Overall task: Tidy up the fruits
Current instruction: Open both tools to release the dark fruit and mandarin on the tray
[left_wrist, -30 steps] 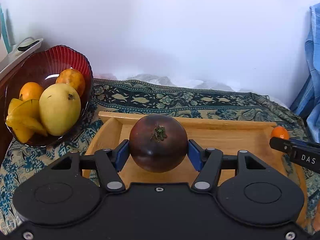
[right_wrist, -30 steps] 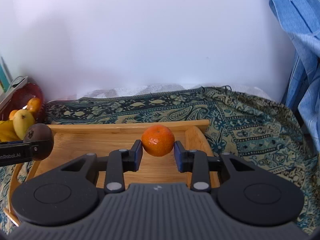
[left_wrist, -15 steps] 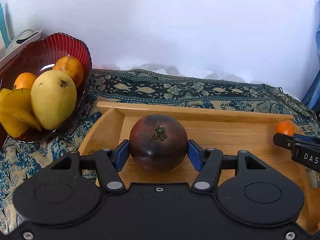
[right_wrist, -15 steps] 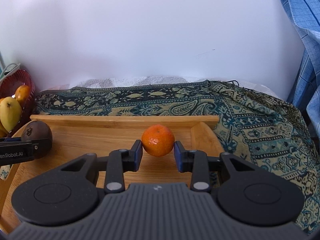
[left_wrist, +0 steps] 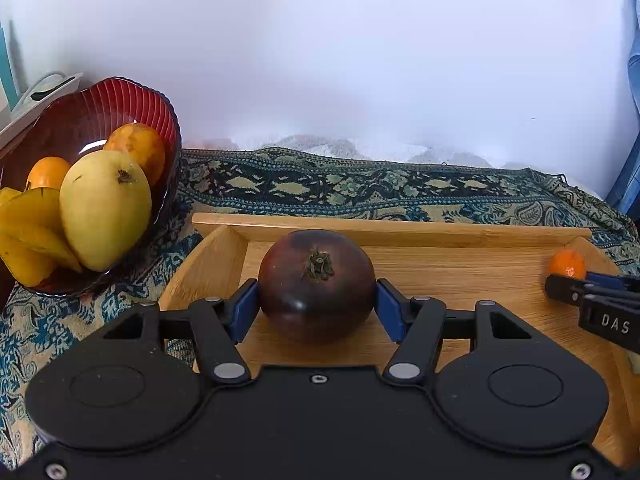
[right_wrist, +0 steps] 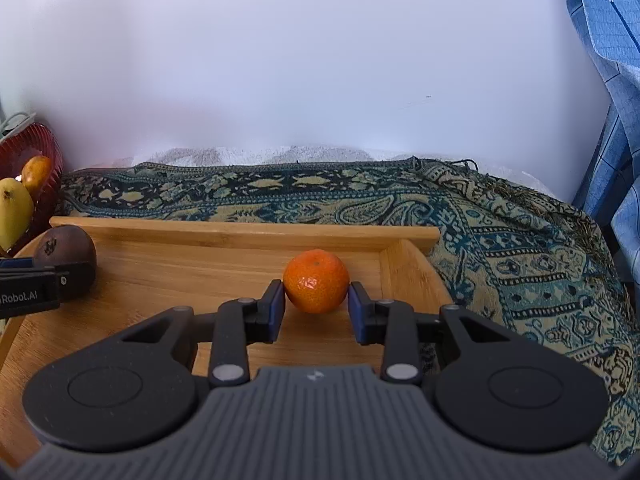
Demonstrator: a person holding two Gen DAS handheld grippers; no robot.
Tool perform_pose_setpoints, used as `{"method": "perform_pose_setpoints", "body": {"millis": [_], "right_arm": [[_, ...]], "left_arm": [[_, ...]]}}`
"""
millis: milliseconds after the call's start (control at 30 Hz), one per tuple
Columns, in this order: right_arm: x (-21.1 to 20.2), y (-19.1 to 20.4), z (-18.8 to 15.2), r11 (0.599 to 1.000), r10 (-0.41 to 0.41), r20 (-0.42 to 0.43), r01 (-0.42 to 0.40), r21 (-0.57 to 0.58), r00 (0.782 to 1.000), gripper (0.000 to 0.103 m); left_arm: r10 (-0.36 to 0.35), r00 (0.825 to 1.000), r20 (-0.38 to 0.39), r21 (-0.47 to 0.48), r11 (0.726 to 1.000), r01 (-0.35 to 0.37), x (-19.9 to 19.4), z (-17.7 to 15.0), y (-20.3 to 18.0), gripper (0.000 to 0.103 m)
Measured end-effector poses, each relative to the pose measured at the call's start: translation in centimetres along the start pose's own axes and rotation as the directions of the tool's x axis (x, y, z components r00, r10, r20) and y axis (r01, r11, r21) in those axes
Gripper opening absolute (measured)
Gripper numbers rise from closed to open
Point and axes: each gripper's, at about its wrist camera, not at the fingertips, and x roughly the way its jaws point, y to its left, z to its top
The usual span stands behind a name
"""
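Observation:
My left gripper (left_wrist: 316, 294) is shut on a dark purple round fruit (left_wrist: 316, 276), its blue pads pressed on both sides, low over the left end of the wooden tray (left_wrist: 440, 236). My right gripper (right_wrist: 316, 296) is shut on a small orange tangerine (right_wrist: 316, 280) at the tray's (right_wrist: 240, 230) right end, close to the side wall. Whether either fruit rests on the tray floor I cannot tell. Each wrist view catches the other gripper from the side: the tangerine (left_wrist: 567, 262) at far right, the dark fruit (right_wrist: 64, 246) at far left.
A red glass bowl (left_wrist: 132, 100) stands left of the tray with a yellow mango (left_wrist: 106, 208), starfruit (left_wrist: 32, 232) and orange fruits in it. A patterned teal cloth (right_wrist: 520, 248) covers the surface. A white wall rises behind; blue fabric (right_wrist: 600, 20) hangs at right.
Both grippers have sunk toward the tray with their fruits still gripped; most of that happened in the first half second. The grips look the same.

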Motion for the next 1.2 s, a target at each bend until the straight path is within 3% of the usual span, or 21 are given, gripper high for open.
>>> {"method": "perform_pose_setpoints", "body": {"millis": [633, 800, 900, 967, 1200], "right_arm": [[0.1, 0.2, -0.1, 1.000, -0.002, -0.001, 0.002, 0.000, 1.000, 0.039], [0.0, 0.4, -0.2, 1.000, 0.006, -0.006, -0.006, -0.001, 1.000, 0.049], [-0.2, 0.4, -0.2, 1.000, 0.009, -0.003, -0.009, 0.010, 1.000, 0.050], [-0.4, 0.4, -0.2, 1.000, 0.012, 0.002, -0.012, 0.016, 1.000, 0.058], [-1.6, 0.9, -0.6, 1.000, 0.022, 0.012, -0.022, 0.017, 1.000, 0.069]], "left_arm": [[-0.012, 1.000, 0.004, 0.009, 1.000, 0.012, 0.1, -0.1, 0.1, 0.061], [-0.017, 1.000, 0.002, 0.007, 1.000, 0.017, 0.0, -0.2, 0.2, 0.062], [-0.026, 1.000, 0.001, 0.005, 1.000, 0.026, -0.2, -0.3, 0.3, 0.072], [-0.023, 1.000, 0.013, 0.008, 1.000, 0.023, -0.6, -0.3, 0.2, 0.080], [-0.022, 0.999, 0.026, -0.003, 1.000, 0.022, -2.2, -0.3, 0.3, 0.087]]}}
